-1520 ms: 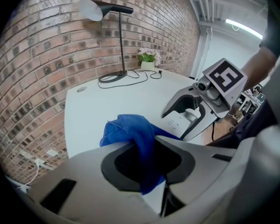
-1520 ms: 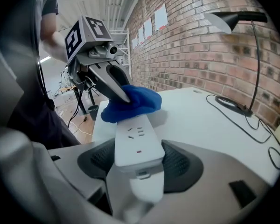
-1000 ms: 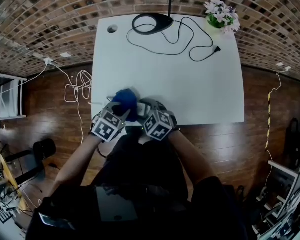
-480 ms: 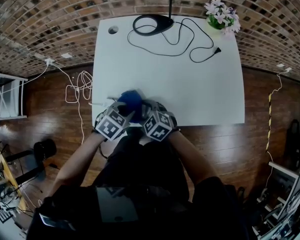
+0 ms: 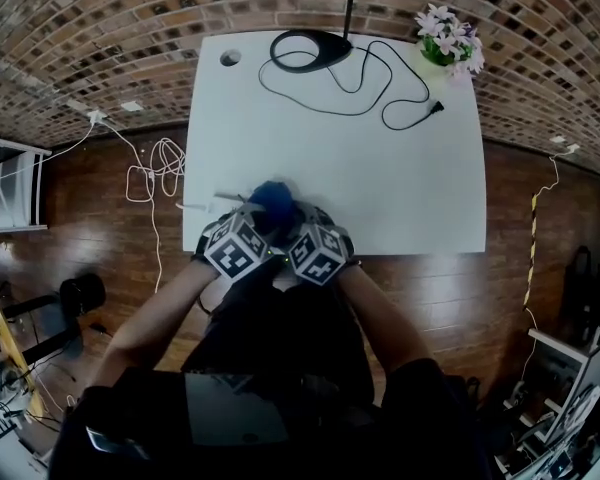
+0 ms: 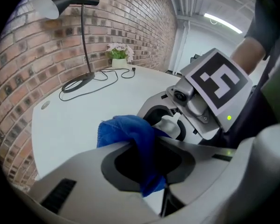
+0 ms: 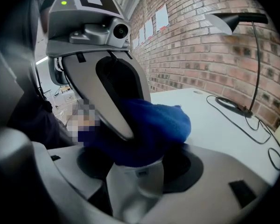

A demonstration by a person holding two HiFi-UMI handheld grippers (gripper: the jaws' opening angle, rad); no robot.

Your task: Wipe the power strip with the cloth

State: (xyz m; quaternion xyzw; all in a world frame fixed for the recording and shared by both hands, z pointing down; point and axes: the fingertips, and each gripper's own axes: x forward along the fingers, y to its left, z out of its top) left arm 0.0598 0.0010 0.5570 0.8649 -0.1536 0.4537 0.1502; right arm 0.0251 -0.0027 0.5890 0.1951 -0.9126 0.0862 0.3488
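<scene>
On the white table [image 5: 380,168] you have a lamp [image 5: 308,48] at the top middle of the head view. A black cable [image 5: 380,93] loops to its right, and flowers [image 5: 450,43] stand in the upper right corner. All of these are well apart from your work. White cords [image 5: 155,173] lie on the floor at the left.

Your two grippers meet at the lower edge of the table. Your left gripper [image 6: 142,146] has its jaws nearly together, pinching the blue cloth [image 6: 126,129]. Your right gripper [image 7: 137,178] grips the white strip [image 7: 136,190] between jaws that stand wide. The cloth lies over the strip and hides most of it, and the left gripper stands close in front of the right camera.

A small label on the strip's end is too small to read. Each cube [image 5: 235,250] carries black-and-white squares.
</scene>
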